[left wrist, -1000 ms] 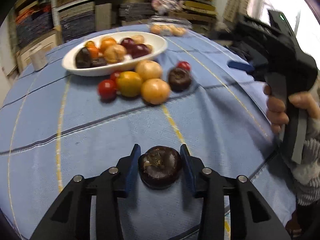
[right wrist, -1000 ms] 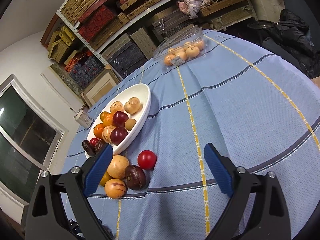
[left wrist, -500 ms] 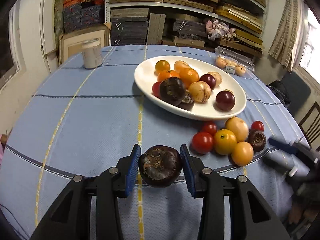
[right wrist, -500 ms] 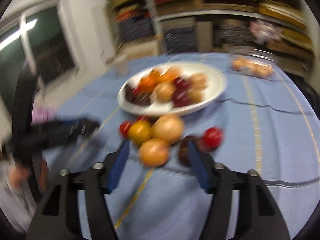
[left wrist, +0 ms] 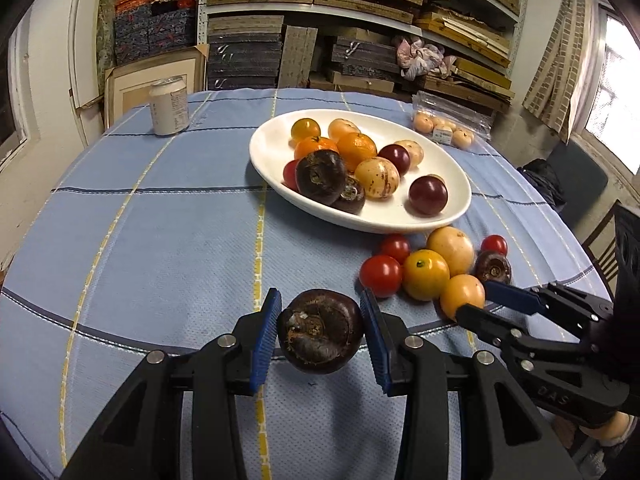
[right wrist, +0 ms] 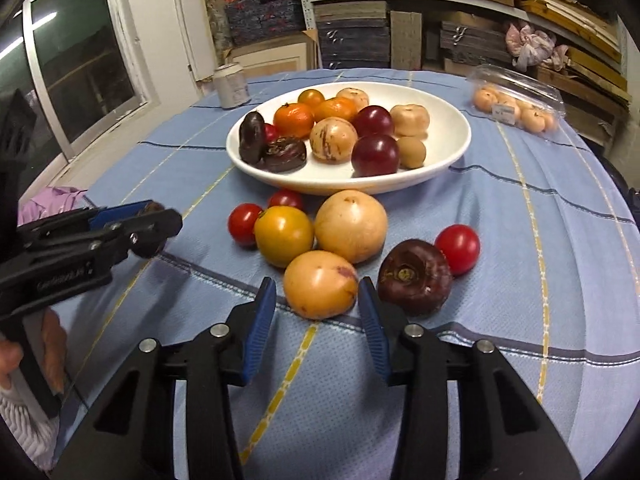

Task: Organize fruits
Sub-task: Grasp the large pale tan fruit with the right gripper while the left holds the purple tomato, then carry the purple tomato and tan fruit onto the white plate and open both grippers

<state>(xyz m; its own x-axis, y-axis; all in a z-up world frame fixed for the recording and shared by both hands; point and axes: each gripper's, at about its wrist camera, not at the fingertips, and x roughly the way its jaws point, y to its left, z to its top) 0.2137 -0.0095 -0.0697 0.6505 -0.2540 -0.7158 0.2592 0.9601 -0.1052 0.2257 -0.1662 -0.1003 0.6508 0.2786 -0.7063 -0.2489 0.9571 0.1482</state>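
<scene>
Our left gripper (left wrist: 320,334) clenched a dark fruit (left wrist: 321,330); our right gripper (right wrist: 318,296) had just been closing around a yellow fruit (right wrist: 320,290), pads not yet pressing, so we needed to squeeze gently.

Glossy white bowl (left wrist: 456,216) (woven cloth (left wrist: 160,240) beneath).

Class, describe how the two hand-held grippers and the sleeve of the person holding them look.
Both the left gripper and the right gripper are black plastic, with ribbed blue pads and silver pivot bolts. Faint embossed lettering marks each body. The sleeve is white and ribbed.
</scene>
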